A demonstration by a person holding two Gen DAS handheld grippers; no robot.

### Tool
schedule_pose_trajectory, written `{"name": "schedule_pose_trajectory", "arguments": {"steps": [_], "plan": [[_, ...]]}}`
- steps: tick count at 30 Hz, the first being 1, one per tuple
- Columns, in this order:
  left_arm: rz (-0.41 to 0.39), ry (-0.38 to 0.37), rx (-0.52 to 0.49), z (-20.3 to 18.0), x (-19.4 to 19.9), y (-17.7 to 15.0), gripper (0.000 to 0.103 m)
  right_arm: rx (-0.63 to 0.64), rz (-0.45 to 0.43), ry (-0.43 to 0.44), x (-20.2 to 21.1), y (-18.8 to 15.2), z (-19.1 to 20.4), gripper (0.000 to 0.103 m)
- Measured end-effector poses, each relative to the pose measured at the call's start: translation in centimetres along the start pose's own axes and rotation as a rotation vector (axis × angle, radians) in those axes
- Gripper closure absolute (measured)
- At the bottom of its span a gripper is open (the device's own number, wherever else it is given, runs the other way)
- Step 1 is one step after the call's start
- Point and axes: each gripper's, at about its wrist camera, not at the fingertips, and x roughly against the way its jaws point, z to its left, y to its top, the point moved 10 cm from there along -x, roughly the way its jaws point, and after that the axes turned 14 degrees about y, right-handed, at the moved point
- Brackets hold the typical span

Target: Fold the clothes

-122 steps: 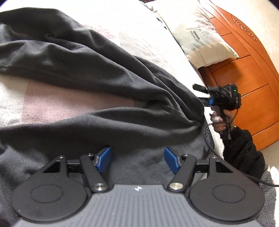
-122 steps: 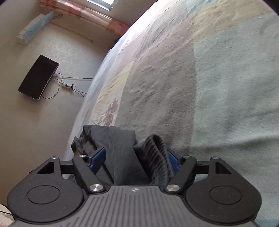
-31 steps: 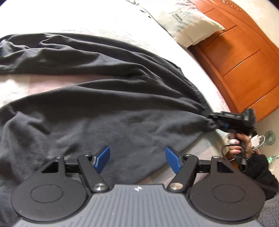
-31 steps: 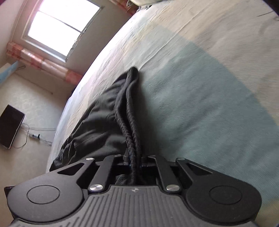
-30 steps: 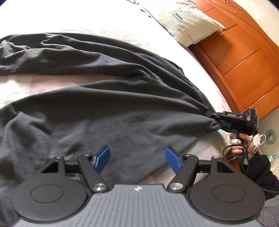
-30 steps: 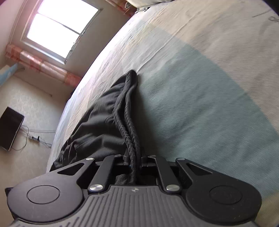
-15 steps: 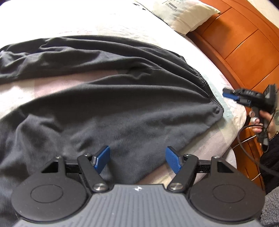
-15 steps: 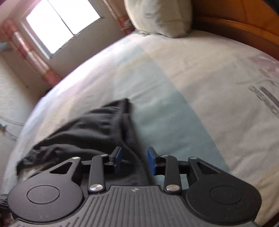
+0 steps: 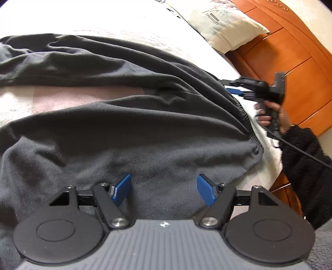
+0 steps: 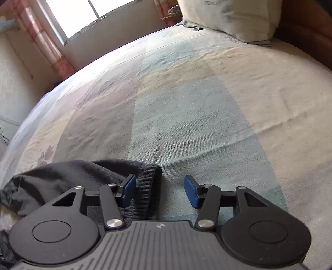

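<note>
A dark grey garment (image 9: 128, 133) lies spread and creased over the bed, its ribbed hem (image 9: 242, 112) along the right edge. My left gripper (image 9: 165, 191) hovers open just above the cloth, nothing between its blue pads. Held by a hand in a black sleeve, my right gripper (image 9: 230, 86) sits at the hem's far end near the headboard. In the right wrist view the right gripper (image 10: 159, 191) has its jaws opening. The ribbed hem (image 10: 149, 184) lies on the sheet just inside the left pad, and neither pad presses on it. The garment (image 10: 68, 176) trails off to the left.
The bed sheet (image 10: 186, 116) has pale green, pink and cream patches. A pillow (image 9: 226, 25) leans on the orange wooden headboard (image 9: 290, 60). A window (image 10: 91, 14) with a checked curtain is behind the bed. The bed's edge (image 9: 269, 166) drops off at the right.
My right gripper was shut on the ribbed hem; it has let go, opened and swung towards the pillow end. The hem now rests on the sheet. The left gripper has barely moved.
</note>
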Motion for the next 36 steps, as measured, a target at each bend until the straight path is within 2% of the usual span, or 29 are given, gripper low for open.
{"name": "schedule_pose_trajectory", "arguments": {"steps": [2,5,6,7,8,9,12,15,17,20,22,23,26,27,31,36], "plan": [[0.002,-0.012,-0.003,0.0,-0.1,0.2,0.029,0.09,-0.011,-0.004,-0.6,-0.1,0.6,0.039],[0.003,-0.026,-0.014,-0.2,-0.3,0.4,0.026,0.237,0.003,-0.052,-1.3,-0.7,1.8,0.039],[0.003,-0.029,-0.017,-0.2,-0.3,0.4,0.025,0.288,0.009,-0.072,-1.5,-0.9,2.3,0.042],[0.003,-0.032,-0.019,-0.2,-0.3,0.5,0.024,0.335,0.016,-0.087,-1.7,-1.1,2.7,0.047],[0.004,-0.035,-0.021,-0.3,-0.3,0.5,0.023,0.346,0.022,-0.066,-1.8,-1.2,3.2,0.066],[0.004,-0.035,-0.023,-0.3,-0.4,0.5,0.023,0.342,0.033,-0.029,-1.7,-1.2,3.7,0.078],[0.005,-0.03,-0.027,-0.4,-0.4,0.6,0.023,0.336,0.047,0.002,-2.0,-1.2,4.1,0.079],[0.01,-0.014,-0.032,-0.5,-0.4,0.6,0.023,0.274,-0.022,-0.033,-1.4,0.7,2.7,0.079],[0.014,0.001,-0.046,-0.7,-0.4,0.6,0.023,0.177,-0.079,-0.004,-1.0,2.2,1.4,0.079],[0.015,0.017,-0.063,-1.0,-0.2,0.6,0.023,0.097,-0.034,0.011,-2.0,1.9,0.2,0.078],[0.015,0.023,-0.065,-1.1,-0.1,0.6,0.023,0.111,-0.03,-0.02,-1.4,1.7,0.3,0.075],[0.012,0.026,-0.07,-1.1,0.1,0.6,0.023,0.101,-0.039,-0.041,-0.6,1.9,0.4,0.066],[-0.001,0.034,-0.104,-1.4,0.6,0.5,0.023,0.117,-0.101,-0.04,2.8,2.2,2.6,0.064],[-0.004,0.046,-0.12,-1.4,0.7,0.4,0.023,0.13,-0.093,-0.017,3.7,1.9,4.0,0.064],[-0.016,0.116,-0.181,-1.0,1.3,0.1,0.023,0.236,-0.001,0.088,5.3,-2.2,11.1,0.06],[0.011,0.158,-0.2,0.2,1.6,-1.6,0.023,0.36,0.175,0.2,3.8,-11.5,18.6,0.052]]}}
